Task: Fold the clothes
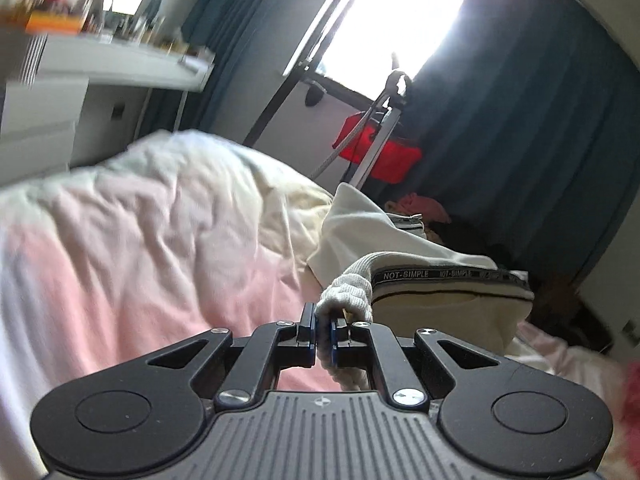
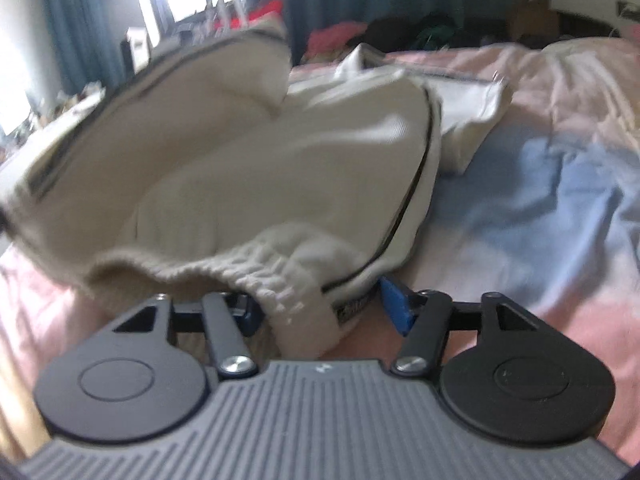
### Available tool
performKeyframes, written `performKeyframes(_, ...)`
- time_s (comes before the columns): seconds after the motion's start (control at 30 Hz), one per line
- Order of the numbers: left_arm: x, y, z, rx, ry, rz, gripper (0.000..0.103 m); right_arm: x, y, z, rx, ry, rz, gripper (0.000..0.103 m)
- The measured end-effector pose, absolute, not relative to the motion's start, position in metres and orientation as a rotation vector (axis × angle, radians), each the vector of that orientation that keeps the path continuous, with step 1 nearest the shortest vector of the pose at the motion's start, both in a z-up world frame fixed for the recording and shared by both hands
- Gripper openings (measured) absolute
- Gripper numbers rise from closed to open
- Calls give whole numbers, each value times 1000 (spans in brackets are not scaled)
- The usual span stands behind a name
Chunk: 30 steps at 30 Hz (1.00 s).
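A cream garment (image 1: 400, 236) with a ribbed waistband and a black "NOT-SIMPLE" stripe lies partly lifted over the pink bed cover (image 1: 140, 240). My left gripper (image 1: 324, 320) is shut on the ribbed waistband edge (image 1: 348, 288). In the right wrist view the same garment (image 2: 260, 160) bulges up in front. My right gripper (image 2: 320, 312) stands open, with the waistband (image 2: 296, 292) lying between its fingers; the blue right pad (image 2: 394, 304) is apart from the cloth.
The bed cover turns pink and blue at the right (image 2: 540, 184). A white desk (image 1: 80, 80) stands at the far left. A red bag on a stand (image 1: 380, 148), dark blue curtains (image 1: 520, 120) and piled clothes (image 2: 400, 32) lie beyond the bed.
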<state>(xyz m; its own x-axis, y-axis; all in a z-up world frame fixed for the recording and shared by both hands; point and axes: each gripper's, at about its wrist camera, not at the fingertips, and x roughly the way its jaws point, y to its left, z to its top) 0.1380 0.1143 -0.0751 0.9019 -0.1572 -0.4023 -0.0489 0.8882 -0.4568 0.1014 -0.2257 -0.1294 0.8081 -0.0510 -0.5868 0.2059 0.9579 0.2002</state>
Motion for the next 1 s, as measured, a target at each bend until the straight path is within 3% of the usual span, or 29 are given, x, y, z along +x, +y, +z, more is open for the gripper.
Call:
performKeyframes(0.03, 139, 117, -77, -496, 450, -64, 7, 101, -225, -126, 247, 593, -150, 47)
performKeyframes(0.07, 139, 119, -78, -512, 453, -69, 7, 100, -221, -122, 218, 572, -150, 30)
performKeyframes(0.17, 137, 121, -78, -535, 448, -87, 7, 86, -211, -108, 161, 507, -132, 21)
performKeyframes(0.5, 100, 118, -52, -523, 373, -149, 7, 25, -181, -55, 14, 291, -51, 18)
performKeyframes(0.67, 68, 145, -37, -699, 270, -236, 7, -6, -166, -29, -58, 187, -9, 18)
performKeyframes(0.8, 61, 164, -32, -705, 291, -162, 7, -9, -152, -37, -72, 297, 98, 18)
performKeyframes(1.0, 89, 183, -71, -713, 568, -12, 7, 3, -128, -70, -121, 579, 249, 21)
